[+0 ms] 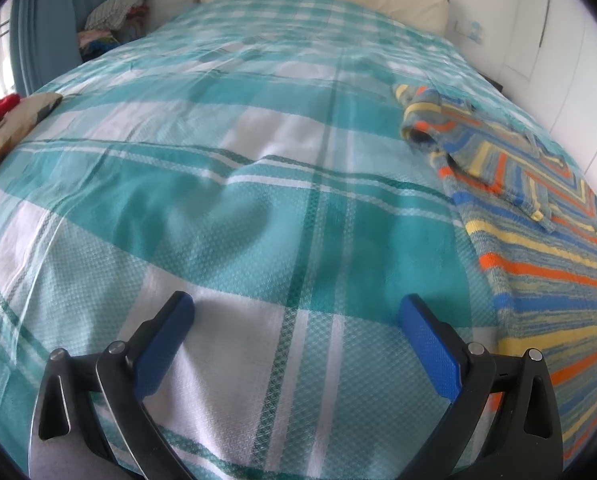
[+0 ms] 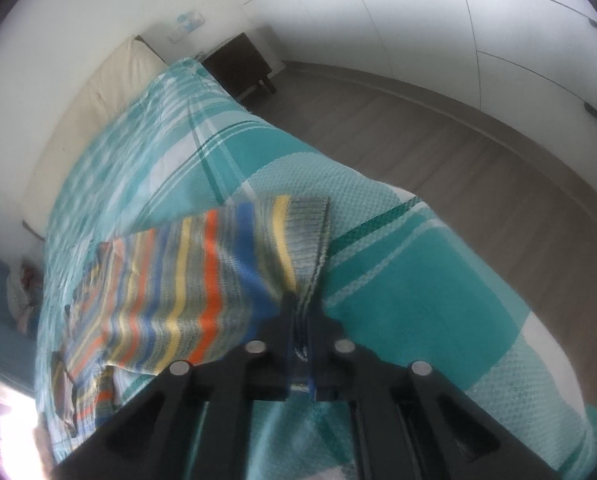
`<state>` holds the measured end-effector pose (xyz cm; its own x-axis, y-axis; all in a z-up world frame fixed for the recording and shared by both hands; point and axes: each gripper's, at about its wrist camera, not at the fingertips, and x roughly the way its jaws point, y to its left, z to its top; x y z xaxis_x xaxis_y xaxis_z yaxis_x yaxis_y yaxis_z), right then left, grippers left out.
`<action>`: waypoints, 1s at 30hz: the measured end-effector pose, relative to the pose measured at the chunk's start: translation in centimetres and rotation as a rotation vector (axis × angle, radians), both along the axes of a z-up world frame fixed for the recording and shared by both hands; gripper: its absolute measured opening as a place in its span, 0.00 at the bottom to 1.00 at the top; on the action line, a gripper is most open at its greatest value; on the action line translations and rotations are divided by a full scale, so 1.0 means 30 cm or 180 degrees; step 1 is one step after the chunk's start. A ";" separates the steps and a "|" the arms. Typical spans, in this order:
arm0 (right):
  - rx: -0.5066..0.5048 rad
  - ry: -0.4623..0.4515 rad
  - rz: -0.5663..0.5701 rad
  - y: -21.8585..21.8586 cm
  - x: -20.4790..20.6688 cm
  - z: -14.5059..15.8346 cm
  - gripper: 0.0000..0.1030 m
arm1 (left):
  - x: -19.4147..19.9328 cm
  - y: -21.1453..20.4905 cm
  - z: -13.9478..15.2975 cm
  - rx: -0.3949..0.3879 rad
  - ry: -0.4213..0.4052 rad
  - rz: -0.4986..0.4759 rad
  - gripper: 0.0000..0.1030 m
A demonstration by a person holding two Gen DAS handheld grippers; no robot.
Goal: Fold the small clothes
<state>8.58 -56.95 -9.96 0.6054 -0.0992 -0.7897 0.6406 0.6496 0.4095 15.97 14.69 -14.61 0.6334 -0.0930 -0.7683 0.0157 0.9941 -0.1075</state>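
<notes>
On the bedspread (image 1: pixel 258 184), left claw (image 1: pixel 296 312) wide, right claw (image 2: pixel 302 304) clamping blurred striped garment (image 2: pixel 202 272), far edge cropped.

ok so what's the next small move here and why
Probably bring the open left claw over to pinch the striped sweater's near edge: the right claw is already shut on one corner, while the left hangs empty above the checked bedspread.

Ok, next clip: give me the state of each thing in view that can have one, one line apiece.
Striped sweater: spread on the bed, sleeve bunched, one edge lifted.
Left hand-held gripper: open, nothing between its pads, above the bedspread.
Right hand-held gripper: shut on the sweater's edge.
Checked bedspread: laid over the bed, lightly wrinkled.
Clothes pile: heaped, unfolded, beyond the bed's far corner.
</notes>
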 end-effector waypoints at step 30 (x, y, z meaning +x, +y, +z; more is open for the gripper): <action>-0.1201 -0.0469 0.1639 0.784 -0.171 0.109 0.57 | 0.314 -0.669 0.147 0.0463 0.0263 -0.1818 0.03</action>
<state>3.45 -33.43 -6.69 0.7487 -0.0218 -0.6625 0.1639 0.9745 0.1532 25.40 -5.38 -10.20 0.4517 -0.2916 -0.8432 0.5496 0.8354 0.0055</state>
